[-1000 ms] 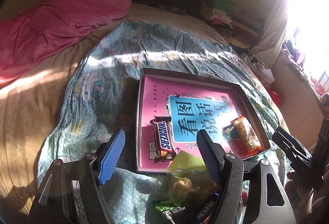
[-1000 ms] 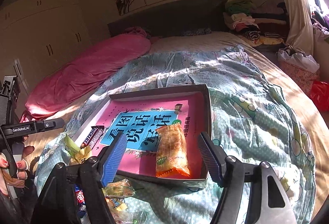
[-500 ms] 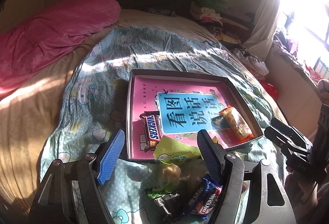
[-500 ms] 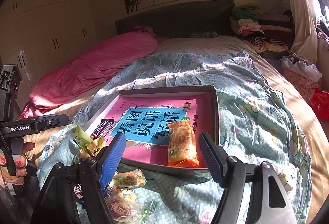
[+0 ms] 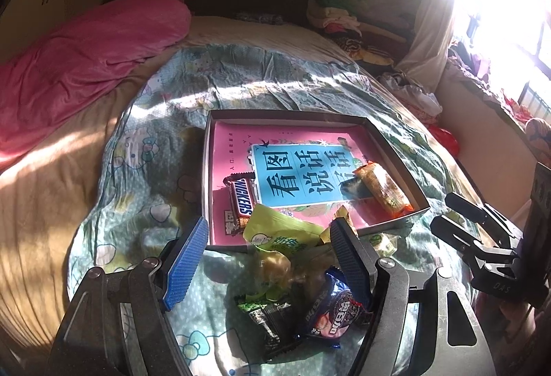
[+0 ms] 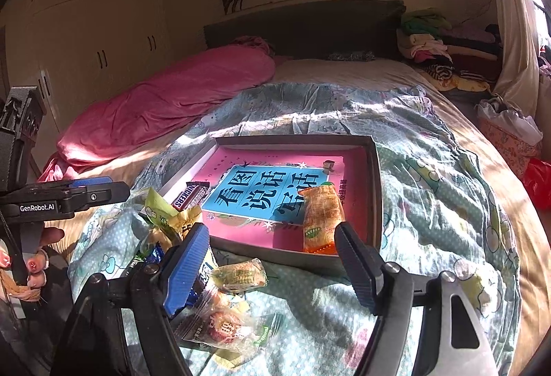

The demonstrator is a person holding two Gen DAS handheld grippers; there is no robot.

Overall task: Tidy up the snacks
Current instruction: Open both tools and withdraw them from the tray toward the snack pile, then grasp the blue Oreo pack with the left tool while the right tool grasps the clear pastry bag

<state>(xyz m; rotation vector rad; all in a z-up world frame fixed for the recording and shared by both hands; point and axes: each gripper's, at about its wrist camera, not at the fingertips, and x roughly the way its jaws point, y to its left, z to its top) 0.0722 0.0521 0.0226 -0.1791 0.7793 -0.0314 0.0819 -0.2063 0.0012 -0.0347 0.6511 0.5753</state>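
Blue wrapper (image 5: 330,310) beneath left hand-held gripper (image 5: 272,258)

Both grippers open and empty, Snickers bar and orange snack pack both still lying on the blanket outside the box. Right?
Not quite. The Snickers bar and the orange snack pack both lie inside the box, on its pink printed floor, not on the blanket; the left wrist view shows it. The rest holds: the left gripper and right gripper are open and empty.

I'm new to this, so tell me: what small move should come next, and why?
Probably lower the open left tongs onto the Oreo packet lying between them: the Snickers bar and orange packet already sit in the box.
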